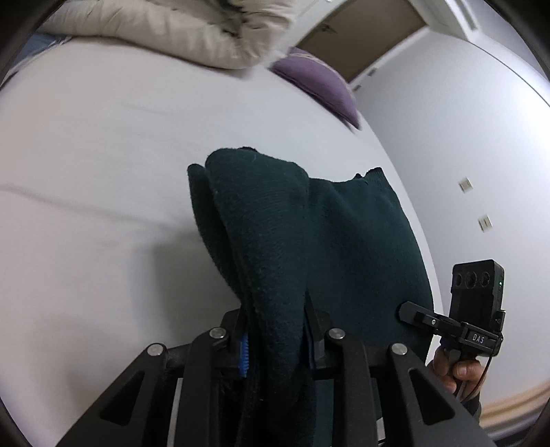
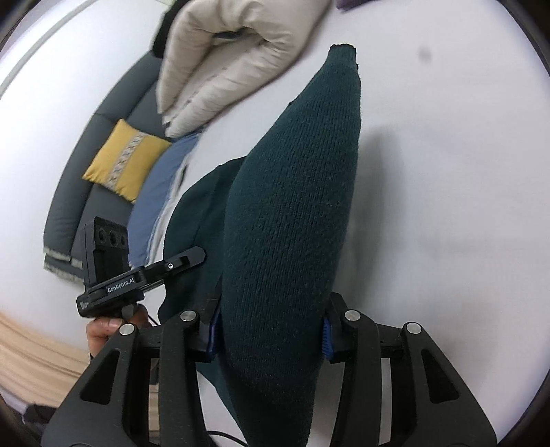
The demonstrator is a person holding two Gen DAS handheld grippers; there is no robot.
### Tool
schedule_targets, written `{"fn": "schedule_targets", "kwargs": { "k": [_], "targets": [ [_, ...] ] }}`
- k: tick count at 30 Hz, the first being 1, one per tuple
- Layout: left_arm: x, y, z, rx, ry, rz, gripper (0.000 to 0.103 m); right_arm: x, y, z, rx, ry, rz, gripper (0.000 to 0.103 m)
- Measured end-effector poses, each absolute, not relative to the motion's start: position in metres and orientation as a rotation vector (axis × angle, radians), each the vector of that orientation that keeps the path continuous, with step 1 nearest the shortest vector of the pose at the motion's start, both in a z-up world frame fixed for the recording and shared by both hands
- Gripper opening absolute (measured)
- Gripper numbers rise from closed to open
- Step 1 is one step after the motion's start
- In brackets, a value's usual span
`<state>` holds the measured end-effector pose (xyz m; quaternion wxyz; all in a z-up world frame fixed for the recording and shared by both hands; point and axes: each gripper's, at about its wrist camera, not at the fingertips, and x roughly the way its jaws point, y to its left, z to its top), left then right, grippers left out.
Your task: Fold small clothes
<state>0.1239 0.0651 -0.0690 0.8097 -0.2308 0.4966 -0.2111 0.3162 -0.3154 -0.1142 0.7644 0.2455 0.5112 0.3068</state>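
A white bed [image 1: 103,144] carried everything. A cream duvet [image 1: 165,31] lay bunched at its far end, a purple pillow [image 1: 319,86] beside it near the edge, and the dark green knit garment [image 1: 361,247] draped on the sheet.

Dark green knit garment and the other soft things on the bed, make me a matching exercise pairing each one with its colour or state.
Things:
1. dark green knit garment
2. puffy folded duvet
3. square cushion on the grey sofa
4. small pillow at the bed's far edge

States:
A. purple
B. mustard yellow with a patterned stripe
C. clamped by both grippers
D. cream

Pairs: 1-C, 2-D, 3-B, 4-A
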Motion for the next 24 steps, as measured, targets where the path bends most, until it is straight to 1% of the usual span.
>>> {"fn": "schedule_targets", "kwargs": {
  "k": [4, 6, 8, 11, 13, 15, 17, 20, 23, 24],
  "targets": [
    [0.076, 0.045, -0.067, -0.449, 1.060, -0.501, 0.025, 0.248, -0.337, -0.101, 0.536, 1.081, 0.687, 0.040],
    [0.055, 0.034, -0.075, -0.458, 1.071, -0.519, 0.025, 0.222, -0.348, -0.104, 0.562, 1.072, 0.694, 0.040],
    [0.043, 0.028, -0.087, -0.459, 1.090, -0.522, 0.025, 0.196, -0.363, -0.114, 0.592, 1.074, 0.692, 0.040],
    [0.038, 0.017, -0.120, -0.470, 1.155, -0.508, 0.025, 0.167, -0.378, -0.139, 0.631, 1.094, 0.665, 0.040],
    [0.031, 0.015, -0.141, -0.465, 1.186, -0.478, 0.028, 0.155, -0.382, -0.162, 0.643, 1.127, 0.626, 0.040],
    [0.032, 0.019, -0.149, -0.527, 1.185, -0.493, 0.031, 0.149, -0.389, -0.186, 0.669, 1.154, 0.594, 0.041],
    [0.035, 0.022, -0.151, -0.550, 1.189, -0.494, 0.033, 0.146, -0.398, -0.204, 0.769, 1.128, 0.615, 0.041],
    [0.033, 0.020, -0.152, -0.520, 1.172, -0.499, 0.034, 0.142, -0.391, -0.201, 0.722, 1.113, 0.606, 0.042],
    [0.032, 0.021, -0.153, -0.543, 1.160, -0.499, 0.035, 0.142, -0.393, -0.204, 0.741, 1.119, 0.618, 0.042],
    [0.027, 0.025, -0.151, -0.547, 1.156, -0.494, 0.038, 0.147, -0.390, -0.204, 0.745, 1.119, 0.620, 0.042]
  ]
}}
